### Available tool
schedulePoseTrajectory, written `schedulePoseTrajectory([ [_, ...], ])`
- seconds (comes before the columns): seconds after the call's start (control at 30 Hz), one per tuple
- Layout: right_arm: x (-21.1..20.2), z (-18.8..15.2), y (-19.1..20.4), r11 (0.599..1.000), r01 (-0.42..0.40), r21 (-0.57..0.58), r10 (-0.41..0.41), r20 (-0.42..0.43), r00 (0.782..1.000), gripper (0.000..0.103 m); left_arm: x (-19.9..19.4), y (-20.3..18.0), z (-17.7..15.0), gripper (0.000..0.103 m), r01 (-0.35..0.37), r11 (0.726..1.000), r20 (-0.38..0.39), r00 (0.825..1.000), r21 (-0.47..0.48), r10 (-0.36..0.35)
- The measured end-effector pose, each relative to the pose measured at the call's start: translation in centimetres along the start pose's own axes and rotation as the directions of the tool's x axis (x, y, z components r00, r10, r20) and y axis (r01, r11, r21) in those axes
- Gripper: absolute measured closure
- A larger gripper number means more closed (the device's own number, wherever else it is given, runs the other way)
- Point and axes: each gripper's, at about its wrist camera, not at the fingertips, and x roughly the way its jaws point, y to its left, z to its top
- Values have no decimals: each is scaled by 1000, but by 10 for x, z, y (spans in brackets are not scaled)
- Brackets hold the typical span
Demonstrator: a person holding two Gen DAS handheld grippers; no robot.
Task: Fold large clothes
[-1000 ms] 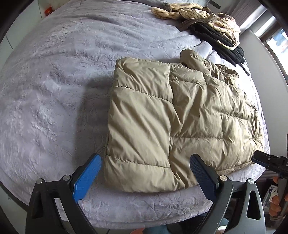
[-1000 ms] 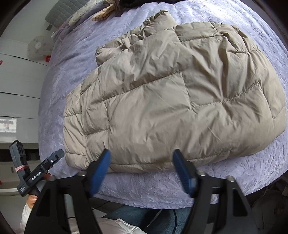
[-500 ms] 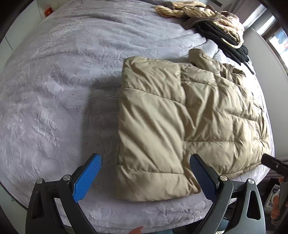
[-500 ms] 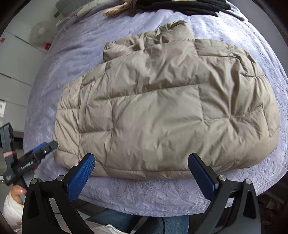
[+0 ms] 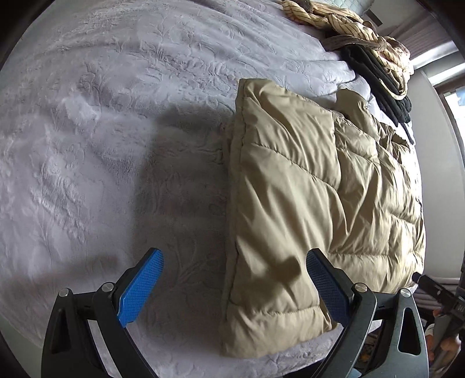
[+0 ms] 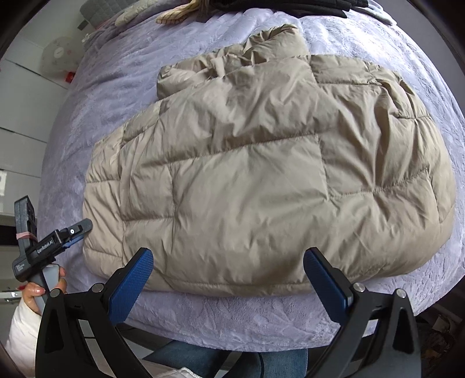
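A beige quilted puffer jacket (image 5: pixel 314 203) lies folded on the lilac bedspread (image 5: pixel 116 145), near the bed's front edge; it also fills the right wrist view (image 6: pixel 261 180). My left gripper (image 5: pixel 235 285) is open and empty, low over the jacket's near left corner, its right finger above the fabric. My right gripper (image 6: pixel 229 282) is open and empty, just in front of the jacket's near hem. The left gripper also shows at the left of the right wrist view (image 6: pixel 84 226), beside the jacket's corner.
A pile of striped tan clothes (image 5: pixel 348 26) and black clothes (image 5: pixel 383 84) lies at the far right of the bed. White cabinets (image 6: pixel 17 116) and a small white fan (image 6: pixel 58 55) stand beyond the bed. A wall (image 5: pixel 436 145) runs along the right.
The left gripper has moved left and down toward the jacket's left corner. The right gripper opened wide and drew back a little from the hem.
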Motion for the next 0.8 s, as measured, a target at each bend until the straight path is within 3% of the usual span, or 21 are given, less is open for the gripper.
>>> schedulePoseTrajectory([
  [0.1, -2, 9, -2, 1000, -13, 4, 12, 34, 999, 8, 4, -1, 8, 4, 19, 1000, 3, 1000, 17, -19],
  [0.13, -2, 13, -2, 1000, -20, 2, 20, 47, 999, 30, 6, 0, 11, 4, 27, 999, 1, 1000, 22, -27],
  [0.17, 0, 18, -2, 1000, -22, -2, 22, 52, 998, 61, 7, -1, 13, 4, 37, 999, -2, 999, 26, -37],
  [0.23, 5, 27, -1, 1000, -23, -8, 24, 54, 998, 81, 14, -2, 20, 4, 67, 997, -20, 998, 35, -66],
  [0.43, 18, 55, 3, 998, -26, -57, 32, 109, 994, 81, 43, -1, 38, 4, 146, 986, -87, 987, 84, -138],
  [0.6, 41, 70, -6, 999, -10, -42, 15, 114, 993, 81, 71, 3, 57, 4, 302, 952, -153, 944, 57, -291],
  [0.8, 63, 73, -21, 999, -33, -2, 33, 95, 995, 84, 99, -5, 68, 1, 385, 921, -212, 907, 66, -364],
])
